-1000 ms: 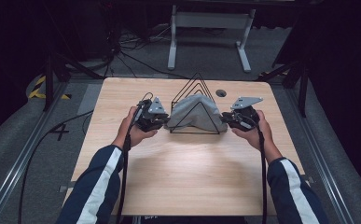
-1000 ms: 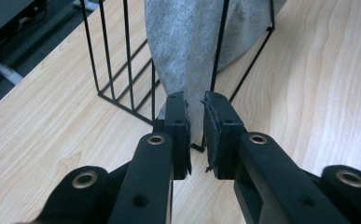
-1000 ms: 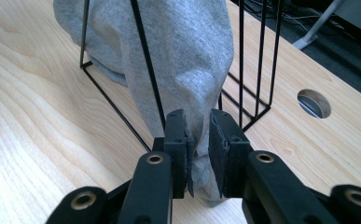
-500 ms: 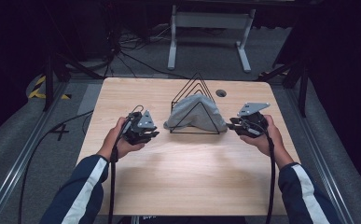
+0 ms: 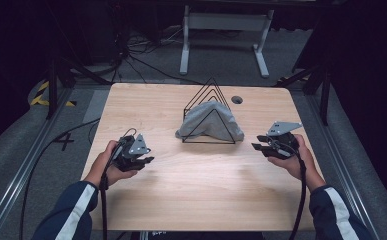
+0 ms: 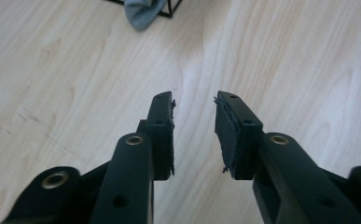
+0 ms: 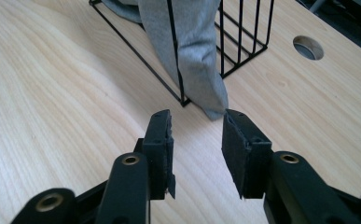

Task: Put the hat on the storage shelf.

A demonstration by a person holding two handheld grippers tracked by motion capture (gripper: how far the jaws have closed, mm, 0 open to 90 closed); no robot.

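A grey cloth (image 5: 208,120) lies draped through a black triangular wire rack (image 5: 209,111) at the middle back of the wooden table (image 5: 196,195). The cloth (image 7: 194,56) hangs through the rack's wires (image 7: 243,42) in the right gripper view, its corner just beyond my jaws. My left gripper (image 5: 147,161) is open over bare wood, left and nearer than the rack. My right gripper (image 5: 257,142) is open to the rack's right, holding nothing. In the left gripper view a cloth corner (image 6: 143,14) shows far off, with my left gripper (image 6: 194,100) empty.
A round cable hole (image 5: 237,99) sits in the table behind the rack, also as the hole (image 7: 308,46) in the right gripper view. Cables and a white stand (image 5: 223,22) are on the floor beyond the table. Metal rails run along both table sides.
Both grippers have drawn back from the rack and cloth toward the person, the left going outward left and the right outward right. The cloth stays in the rack.
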